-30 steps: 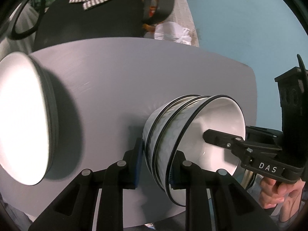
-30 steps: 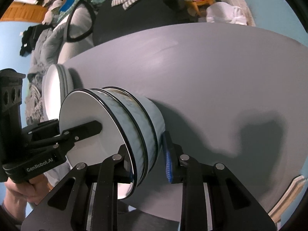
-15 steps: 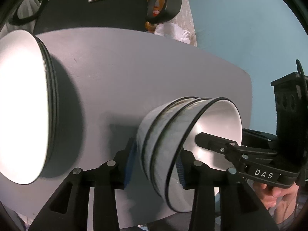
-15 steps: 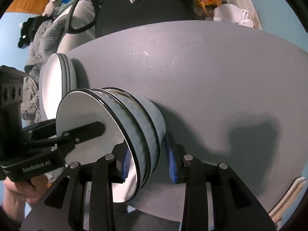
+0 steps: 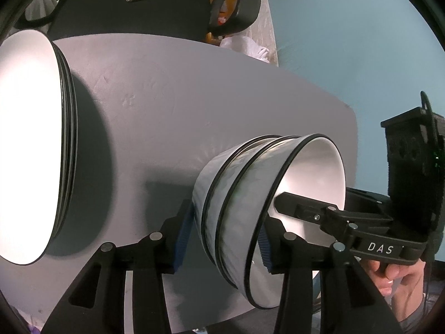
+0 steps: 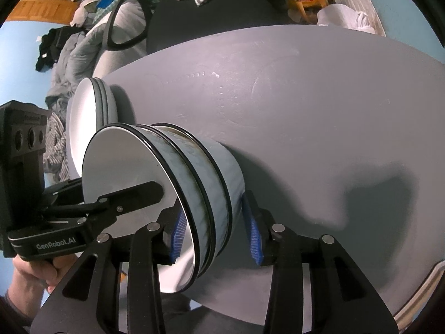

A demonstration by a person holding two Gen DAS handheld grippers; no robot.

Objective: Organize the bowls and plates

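A stack of bowls (image 5: pixel 244 208) (image 6: pixel 200 192), three nested with black rims and pale patterned walls, sits on the grey surface (image 5: pixel 172 117) (image 6: pixel 319 105) near its close edge. In both wrist views the stack's axis runs crosswise through the frame: in the left wrist view the white mouth faces the right side of the picture and the base the left, and in the right wrist view the mouth faces left. The left gripper (image 5: pixel 222 239) straddles the stack wall, one blue-padded finger outside by the base and the other inside past the rim; gaps show between the pads and the bowl, so its jaws stand open around the stack. The right gripper (image 6: pixel 217 231) straddles the opposite wall the same way, one blue pad inside the top bowl, the other outside and just clear of the lowest bowl, its jaws likewise open. Each camera sees the other gripper's finger reaching into the white interior. A stack of plates (image 5: pixel 30 144) (image 6: pixel 91 117), white with dark rims, sits toward the surface's left edge, apart from the bowls, its face turned the same way as the bowls' mouths.
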